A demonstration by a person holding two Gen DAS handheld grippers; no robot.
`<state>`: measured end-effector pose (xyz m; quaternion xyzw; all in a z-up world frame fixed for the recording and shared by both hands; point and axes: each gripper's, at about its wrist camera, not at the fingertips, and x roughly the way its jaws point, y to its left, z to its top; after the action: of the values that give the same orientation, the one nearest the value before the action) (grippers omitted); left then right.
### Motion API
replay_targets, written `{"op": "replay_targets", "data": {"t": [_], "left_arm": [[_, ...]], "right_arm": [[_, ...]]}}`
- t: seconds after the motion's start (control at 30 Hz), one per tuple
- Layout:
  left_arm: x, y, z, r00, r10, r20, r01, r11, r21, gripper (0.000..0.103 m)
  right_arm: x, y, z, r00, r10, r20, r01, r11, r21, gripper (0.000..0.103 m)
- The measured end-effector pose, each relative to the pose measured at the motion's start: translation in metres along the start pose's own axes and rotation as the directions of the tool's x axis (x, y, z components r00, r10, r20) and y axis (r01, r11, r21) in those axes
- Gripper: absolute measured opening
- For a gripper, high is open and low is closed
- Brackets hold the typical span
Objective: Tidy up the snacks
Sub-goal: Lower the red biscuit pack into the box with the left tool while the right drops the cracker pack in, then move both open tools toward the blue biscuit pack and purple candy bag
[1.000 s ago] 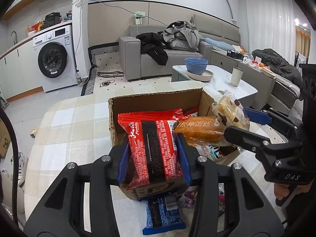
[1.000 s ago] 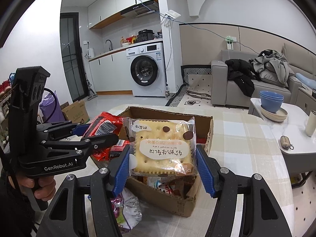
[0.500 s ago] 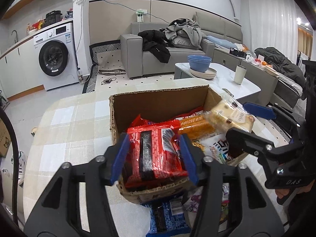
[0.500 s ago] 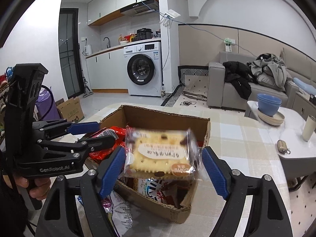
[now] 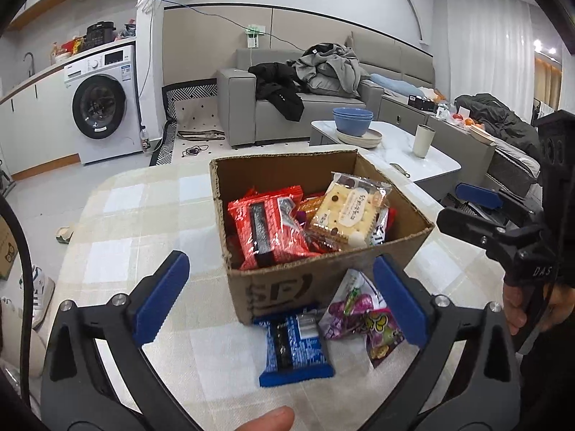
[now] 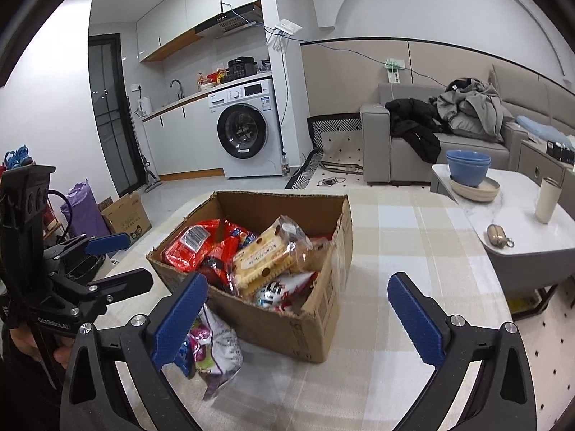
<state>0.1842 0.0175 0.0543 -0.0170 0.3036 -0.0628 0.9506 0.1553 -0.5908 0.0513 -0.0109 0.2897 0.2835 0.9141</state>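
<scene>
An open cardboard box (image 5: 287, 176) (image 6: 339, 237) stands on the checked table. In it lie a red packet (image 5: 266, 226) (image 6: 190, 244) and a cracker packet (image 5: 350, 212) (image 6: 266, 255), on top of other snacks. A blue packet (image 5: 293, 344) and a purple candy bag (image 5: 363, 309) (image 6: 215, 344) lie on the table against the box's near side. My left gripper (image 5: 280, 287) hangs short of the box, its jaws opening wide with no packet held. My right gripper (image 6: 298, 318) is likewise back from the box, jaws opening and holding nothing.
The checked tablecloth (image 5: 136, 251) covers the table around the box. A white coffee table (image 6: 521, 222) with blue bowls (image 6: 467, 168) and a cup (image 6: 546, 201) stands beyond the table's right edge. A sofa (image 5: 323, 107) and a washing machine (image 6: 248, 136) are further back.
Both grippers opened and let go. The red packet and the cracker packet dropped into the box. Both grippers drew back from it.
</scene>
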Motion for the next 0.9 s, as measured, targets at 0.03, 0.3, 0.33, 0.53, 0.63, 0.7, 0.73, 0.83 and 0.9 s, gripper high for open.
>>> {"op": "replay_targets", "data": {"t": [0.03, 0.3, 0.33, 0.53, 0.63, 0.7, 0.73, 0.83, 0.9], "left_arm": [[-0.003, 0.001, -0.002, 1.0, 0.008, -0.003, -0.008, 1.0, 0.001, 0.102], [-0.018, 0.006, -0.027, 0.997, 0.064, -0.041, -0.065, 0.998, -0.005, 0.102], [-0.02, 0.006, -0.03, 0.997, 0.071, -0.043, -0.072, 0.997, -0.006, 0.102], [-0.018, 0.001, -0.036, 0.994, 0.089, -0.058, -0.088, 0.996, 0.007, 0.102], [-0.015, -0.001, -0.038, 0.994, 0.085, -0.067, -0.085, 0.996, 0.012, 0.102], [-0.011, -0.002, -0.039, 0.993, 0.093, -0.074, -0.092, 0.996, 0.017, 0.102], [-0.01, -0.002, -0.04, 0.992, 0.095, -0.079, -0.094, 0.995, 0.017, 0.102], [-0.004, -0.003, -0.04, 0.991, 0.092, -0.092, -0.091, 0.996, 0.019, 0.102], [0.001, -0.003, -0.04, 0.989, 0.1, -0.105, -0.098, 0.995, 0.026, 0.102]], "right_arm": [[-0.001, 0.0, -0.002, 1.0, 0.0, -0.004, 0.0, 1.0, 0.004, 0.102], [0.0, 0.014, -0.021, 0.997, 0.03, -0.069, -0.028, 0.999, 0.026, 0.102], [-0.001, 0.016, -0.023, 0.997, 0.033, -0.068, -0.031, 0.999, 0.034, 0.102], [0.004, 0.022, -0.034, 0.994, 0.052, -0.101, -0.045, 0.996, 0.072, 0.102], [0.006, 0.024, -0.035, 0.992, 0.057, -0.112, -0.049, 0.996, 0.072, 0.102], [0.009, 0.027, -0.037, 0.99, 0.056, -0.129, -0.048, 0.997, 0.064, 0.102], [0.011, 0.028, -0.039, 0.988, 0.058, -0.143, -0.051, 0.997, 0.057, 0.102], [0.018, 0.03, -0.043, 0.983, 0.061, -0.172, -0.053, 0.997, 0.049, 0.102], [0.023, 0.03, -0.046, 0.98, 0.06, -0.192, -0.052, 0.997, 0.049, 0.102]]}}
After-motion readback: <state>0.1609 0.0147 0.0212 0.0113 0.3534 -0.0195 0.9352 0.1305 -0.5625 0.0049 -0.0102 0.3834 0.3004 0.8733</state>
